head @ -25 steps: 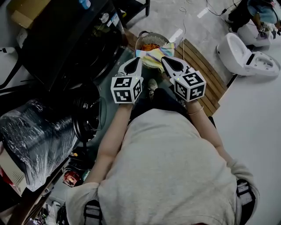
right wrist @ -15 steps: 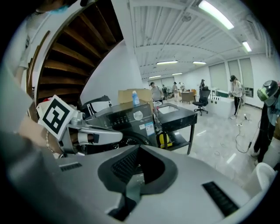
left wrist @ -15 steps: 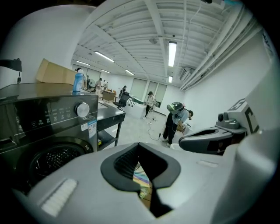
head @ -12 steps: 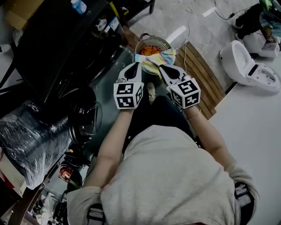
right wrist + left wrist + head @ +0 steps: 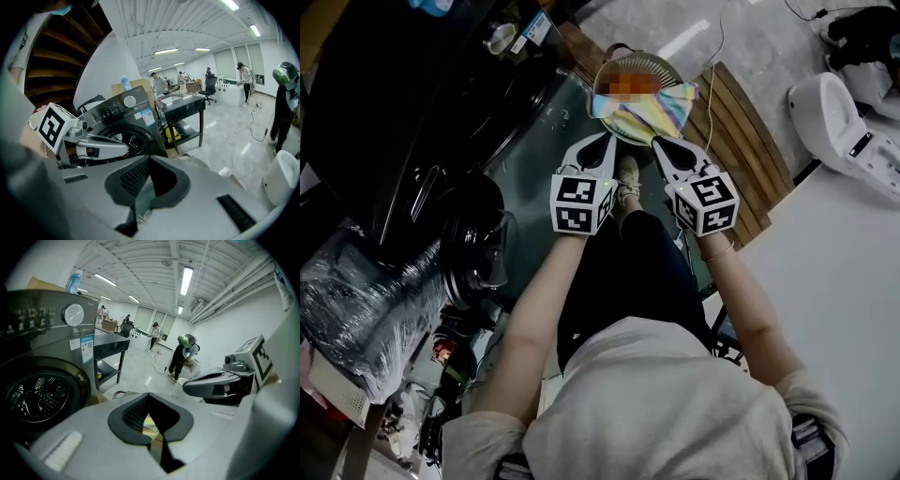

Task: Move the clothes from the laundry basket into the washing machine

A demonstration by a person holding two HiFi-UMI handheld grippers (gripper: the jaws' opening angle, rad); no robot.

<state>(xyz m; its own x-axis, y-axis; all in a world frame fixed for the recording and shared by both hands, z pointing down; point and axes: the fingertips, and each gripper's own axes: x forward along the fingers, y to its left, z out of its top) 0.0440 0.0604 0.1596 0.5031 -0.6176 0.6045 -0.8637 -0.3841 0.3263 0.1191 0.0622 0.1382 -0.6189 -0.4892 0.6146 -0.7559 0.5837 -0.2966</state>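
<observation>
The round laundry basket [image 5: 619, 58] stands on the floor ahead of me. In it lie a rainbow-striped cloth [image 5: 649, 111] hanging over its near rim and an orange garment behind that. My left gripper [image 5: 607, 140] and right gripper [image 5: 660, 143] hang side by side just short of the near rim, both shut with nothing in them. The dark washing machine [image 5: 403, 122] is at the left, its round door [image 5: 478, 251] swung open. In the left gripper view the drum [image 5: 36, 400] shows at left, and the striped cloth [image 5: 149, 423] peeks through the gap behind the shut jaws.
A slatted wooden board [image 5: 748, 141] lies right of the basket. A white toilet-shaped fixture [image 5: 848, 122] sits at far right. A plastic-wrapped bundle [image 5: 366, 300] is at the left. My shoe [image 5: 627, 178] is under the grippers. People stand far off in the room [image 5: 180, 357].
Both grippers have dropped and moved forward towards the basket, staying shut. The basket and the striped cloth now sit right at their tips.
</observation>
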